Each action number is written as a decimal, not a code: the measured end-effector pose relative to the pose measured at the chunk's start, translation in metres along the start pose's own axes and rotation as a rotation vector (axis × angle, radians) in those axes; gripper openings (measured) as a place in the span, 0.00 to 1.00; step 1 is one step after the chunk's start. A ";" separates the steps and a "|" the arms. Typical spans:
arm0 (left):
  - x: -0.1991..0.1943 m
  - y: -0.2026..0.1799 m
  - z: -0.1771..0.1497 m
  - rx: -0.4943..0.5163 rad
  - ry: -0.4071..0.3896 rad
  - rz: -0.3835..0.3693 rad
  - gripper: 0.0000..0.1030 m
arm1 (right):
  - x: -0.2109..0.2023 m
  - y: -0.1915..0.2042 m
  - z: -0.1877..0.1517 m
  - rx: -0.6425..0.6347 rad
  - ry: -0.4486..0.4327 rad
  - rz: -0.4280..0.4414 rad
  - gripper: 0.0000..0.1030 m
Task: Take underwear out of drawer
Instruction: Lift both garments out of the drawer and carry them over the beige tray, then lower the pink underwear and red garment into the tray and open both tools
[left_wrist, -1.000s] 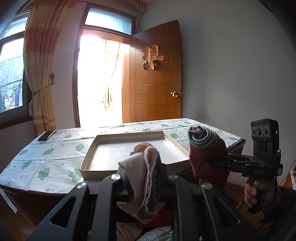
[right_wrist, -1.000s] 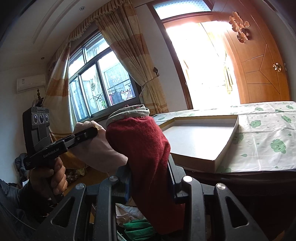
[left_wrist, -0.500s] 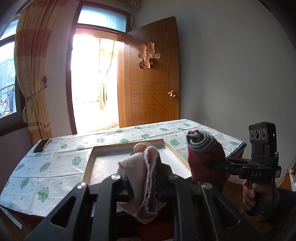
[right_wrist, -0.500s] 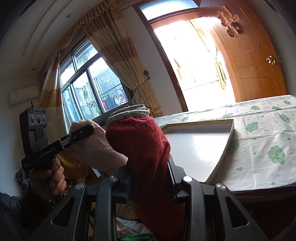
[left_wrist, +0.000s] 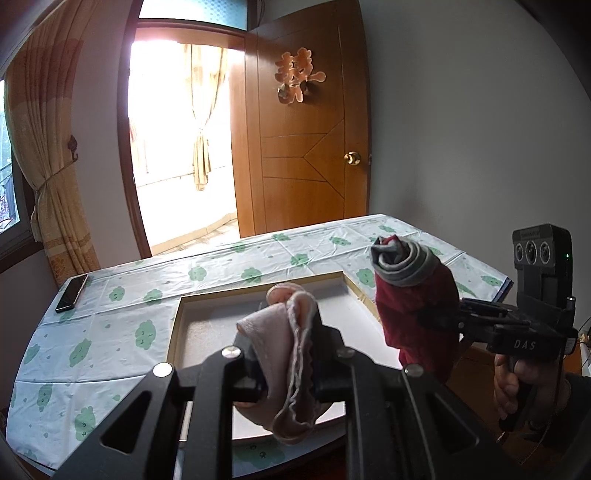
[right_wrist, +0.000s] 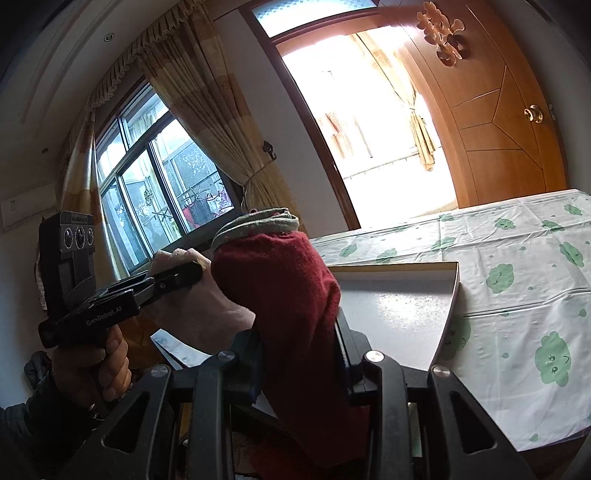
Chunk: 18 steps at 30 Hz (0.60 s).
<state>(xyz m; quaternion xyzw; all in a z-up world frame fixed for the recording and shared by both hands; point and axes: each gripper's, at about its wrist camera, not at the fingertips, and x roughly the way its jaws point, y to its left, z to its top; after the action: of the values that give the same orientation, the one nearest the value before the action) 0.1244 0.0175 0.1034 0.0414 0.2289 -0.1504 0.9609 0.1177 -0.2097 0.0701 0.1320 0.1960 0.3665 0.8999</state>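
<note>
My left gripper (left_wrist: 284, 354) is shut on rolled pale pink underwear (left_wrist: 284, 332) with a frilly edge, held above the near end of a shallow cardboard box lid (left_wrist: 173, 332). To its right, the right gripper (left_wrist: 432, 317) is shut on rolled dark red underwear (left_wrist: 413, 306) with a grey waistband. In the right wrist view the red underwear (right_wrist: 280, 295) fills the space between the fingers of the right gripper (right_wrist: 299, 350), and the left gripper (right_wrist: 177, 277) shows at the left with the pink underwear (right_wrist: 207, 310). The drawer is out of sight.
A table with a white cloth printed with green shapes (left_wrist: 110, 332) carries the box lid (right_wrist: 402, 299) and a dark phone (left_wrist: 72, 293) at its far left. Behind stand an open wooden door (left_wrist: 306, 147), a bright doorway and curtains (right_wrist: 207, 110). A hand (left_wrist: 517, 384) grips the right handle.
Both grippers have risen and moved forward over the table with their rolled garments still clamped. The drawer contents seen below the right gripper a second ago have dropped out of view.
</note>
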 end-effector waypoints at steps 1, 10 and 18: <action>0.008 0.001 0.002 0.000 0.013 -0.002 0.15 | 0.005 -0.004 0.002 0.016 0.005 -0.003 0.33; 0.076 0.012 0.024 -0.032 0.135 -0.030 0.15 | 0.052 -0.049 0.022 0.172 0.054 -0.036 0.33; 0.135 0.006 0.038 -0.005 0.251 -0.043 0.15 | 0.077 -0.078 0.032 0.256 0.095 -0.090 0.33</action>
<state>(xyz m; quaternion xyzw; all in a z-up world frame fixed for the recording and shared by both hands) 0.2572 -0.0190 0.0761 0.0528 0.3485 -0.1641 0.9213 0.2303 -0.2122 0.0485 0.2190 0.2894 0.3036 0.8810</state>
